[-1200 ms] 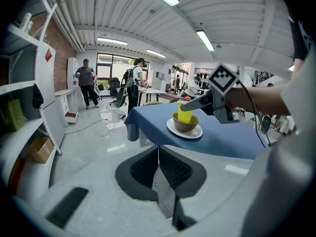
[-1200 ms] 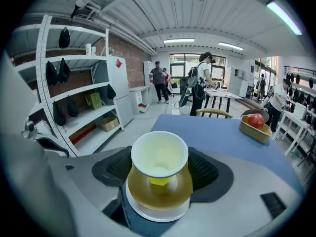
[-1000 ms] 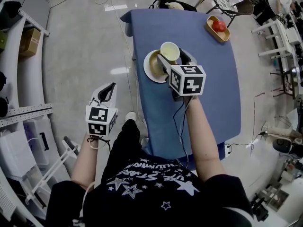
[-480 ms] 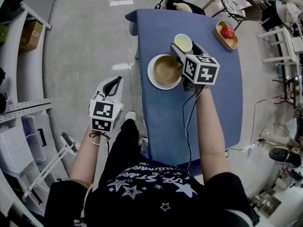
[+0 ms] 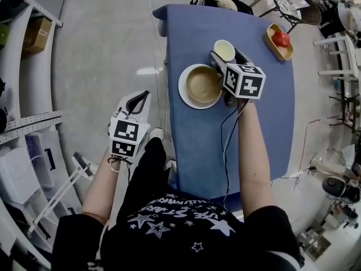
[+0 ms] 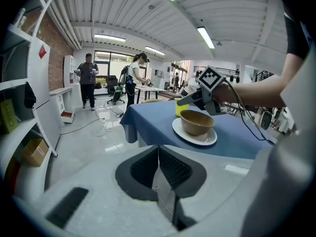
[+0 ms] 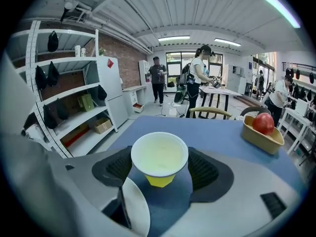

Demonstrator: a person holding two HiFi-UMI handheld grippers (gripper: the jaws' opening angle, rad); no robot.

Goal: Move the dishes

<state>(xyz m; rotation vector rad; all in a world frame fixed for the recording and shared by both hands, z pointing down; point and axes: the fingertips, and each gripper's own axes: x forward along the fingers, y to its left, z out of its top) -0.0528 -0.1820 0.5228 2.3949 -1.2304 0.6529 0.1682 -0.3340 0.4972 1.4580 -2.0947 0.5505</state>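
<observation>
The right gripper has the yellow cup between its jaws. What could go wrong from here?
1. The right gripper holds the yellow cup only near its rim; it might slip or tilt.
2. The white plate with the bowl lies right beside that gripper; a sideways move could knock it.

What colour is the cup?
The cup is yellow outside, whitish inside; best in right gripper view.

My shirt [image 5: 186, 224] is black, short-sleeved, with white stars and lettering. Left gripper [image 5: 140, 96], right gripper [image 5: 227, 56]: pale grey, black-and-white marker cubes on each, black cable [image 5: 224, 145] off the right.
</observation>
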